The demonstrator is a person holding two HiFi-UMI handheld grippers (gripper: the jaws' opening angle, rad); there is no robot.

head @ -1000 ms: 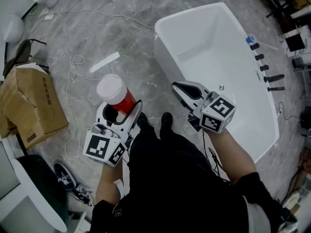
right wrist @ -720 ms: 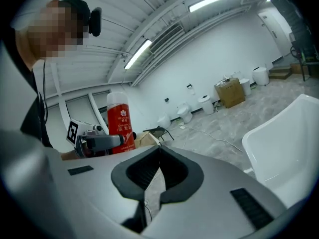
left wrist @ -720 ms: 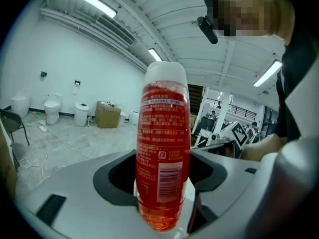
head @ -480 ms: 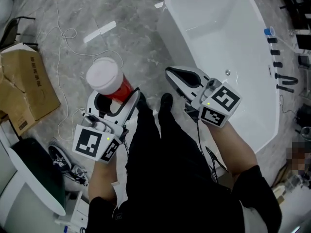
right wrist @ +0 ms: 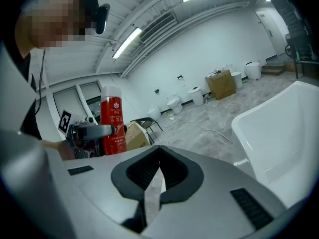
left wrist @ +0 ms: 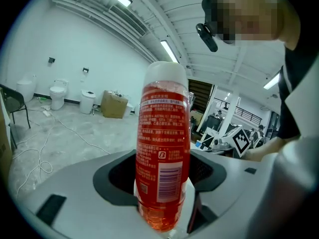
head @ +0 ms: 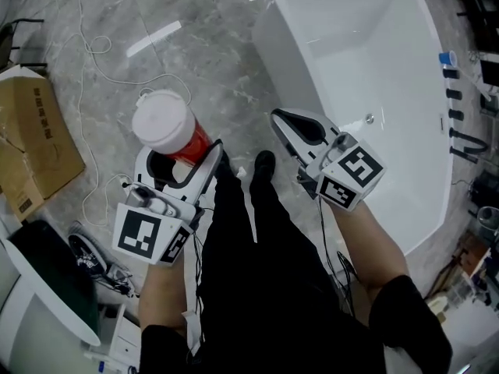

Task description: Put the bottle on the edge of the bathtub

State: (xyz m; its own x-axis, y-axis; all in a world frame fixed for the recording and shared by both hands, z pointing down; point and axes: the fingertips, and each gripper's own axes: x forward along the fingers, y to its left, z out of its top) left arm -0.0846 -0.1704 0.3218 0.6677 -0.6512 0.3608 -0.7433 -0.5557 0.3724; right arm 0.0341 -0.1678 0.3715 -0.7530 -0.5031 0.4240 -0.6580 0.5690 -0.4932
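A red shampoo bottle (head: 175, 135) with a white cap stands upright in my left gripper (head: 181, 164), whose jaws are shut on its lower body; the left gripper view shows the bottle (left wrist: 163, 148) clamped between the jaws. The right gripper view also catches the bottle (right wrist: 112, 120) off to the left. My right gripper (head: 287, 127) is shut with nothing in it, held beside the near wall of the white bathtub (head: 269, 33). In the right gripper view the bathtub (right wrist: 276, 133) lies to the right. The left gripper hovers over the floor, left of the tub.
A cardboard box (head: 31, 139) sits on the grey marble floor at the left, with white cables (head: 101, 49) trailing near it. Black tap fittings (head: 460, 135) line the tub's far side. My legs in black clothing fill the lower middle. Toilets (left wrist: 57, 93) stand along the far wall.
The view has shifted, so the tub sits higher and more to the right in frame. The left gripper with the bottle has drifted slightly left; both grippers keep their state.
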